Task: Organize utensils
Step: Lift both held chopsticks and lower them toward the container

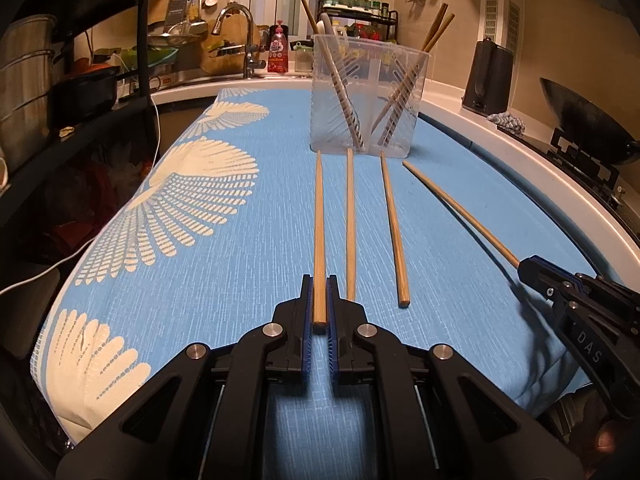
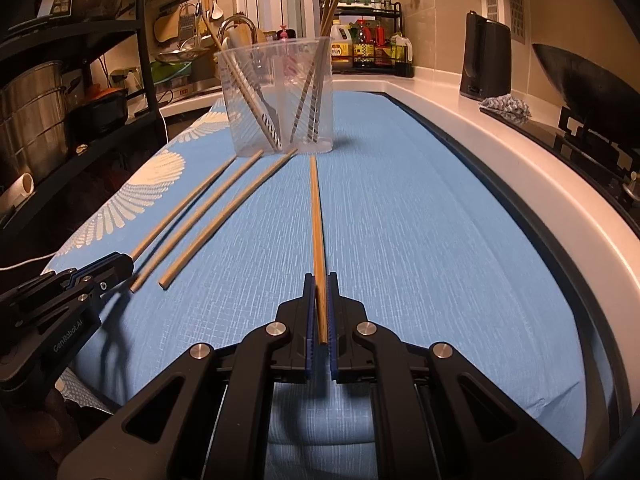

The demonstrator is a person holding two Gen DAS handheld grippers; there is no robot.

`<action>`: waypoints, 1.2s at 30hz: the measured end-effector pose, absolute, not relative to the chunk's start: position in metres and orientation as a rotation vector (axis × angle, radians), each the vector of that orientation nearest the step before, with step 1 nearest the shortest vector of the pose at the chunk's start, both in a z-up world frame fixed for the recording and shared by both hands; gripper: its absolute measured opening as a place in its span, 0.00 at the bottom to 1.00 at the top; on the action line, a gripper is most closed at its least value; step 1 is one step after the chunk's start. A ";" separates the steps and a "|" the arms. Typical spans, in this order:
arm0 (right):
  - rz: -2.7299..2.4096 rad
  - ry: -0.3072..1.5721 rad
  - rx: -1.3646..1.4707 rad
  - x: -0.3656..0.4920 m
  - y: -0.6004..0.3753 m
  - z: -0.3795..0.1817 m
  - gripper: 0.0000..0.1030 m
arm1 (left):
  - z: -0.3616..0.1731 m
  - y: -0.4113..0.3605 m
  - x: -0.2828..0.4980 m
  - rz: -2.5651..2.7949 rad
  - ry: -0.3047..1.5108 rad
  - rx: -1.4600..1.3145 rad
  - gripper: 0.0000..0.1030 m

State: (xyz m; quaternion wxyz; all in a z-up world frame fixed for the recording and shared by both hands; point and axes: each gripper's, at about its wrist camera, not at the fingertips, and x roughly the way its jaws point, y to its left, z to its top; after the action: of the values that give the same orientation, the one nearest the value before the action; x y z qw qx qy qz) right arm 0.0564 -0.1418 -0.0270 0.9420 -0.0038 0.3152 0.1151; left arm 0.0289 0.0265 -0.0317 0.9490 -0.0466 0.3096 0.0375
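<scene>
1. Four chopsticks lie on the blue cloth (image 1: 240,280), each with its long axis running from the grippers towards the clear plastic holder (image 1: 366,96) at the far end; their far tips sit just short of the holder's base.
2. The left gripper (image 1: 320,300) has its fingers drawn narrow around the near end of the leftmost chopstick (image 1: 319,220); the stick runs straight ahead between the pads, in line with the fingers; it looks gripped, though still flat on the cloth.
3. The right gripper (image 2: 319,300) is likewise closed narrowly on the near end of the rightmost chopstick (image 2: 316,220), which points straight forward from its fingers; its far tip looks raised a little.
4. The two middle chopsticks (image 1: 372,220) lie loose between the grippers, the left gripper nearer them.
5. The holder already contains several chopsticks leaning on its walls; it stands dead ahead of both grippers, so the coming move likely means lifting each stick and tipping it upright over the rim.
</scene>
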 end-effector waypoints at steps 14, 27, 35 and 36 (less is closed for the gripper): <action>0.253 0.517 0.025 0.043 -0.155 0.045 0.05 | 0.024 0.035 0.008 0.065 0.493 -0.068 0.06; 0.341 0.404 0.032 0.091 -0.149 0.139 0.05 | 0.122 0.061 0.054 -0.032 0.391 -0.084 0.06; 0.382 0.394 0.004 0.111 -0.135 0.168 0.05 | 0.166 0.061 0.079 -0.087 0.427 -0.063 0.06; 0.388 0.390 -0.001 0.113 -0.134 0.173 0.05 | 0.170 0.061 0.080 -0.094 0.433 -0.062 0.06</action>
State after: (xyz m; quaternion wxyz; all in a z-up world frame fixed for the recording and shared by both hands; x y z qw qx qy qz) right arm 0.1134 -0.1337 0.1727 0.9625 -0.0005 0.1924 0.1914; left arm 0.0804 0.0608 0.1703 0.9751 -0.0309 0.2146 -0.0466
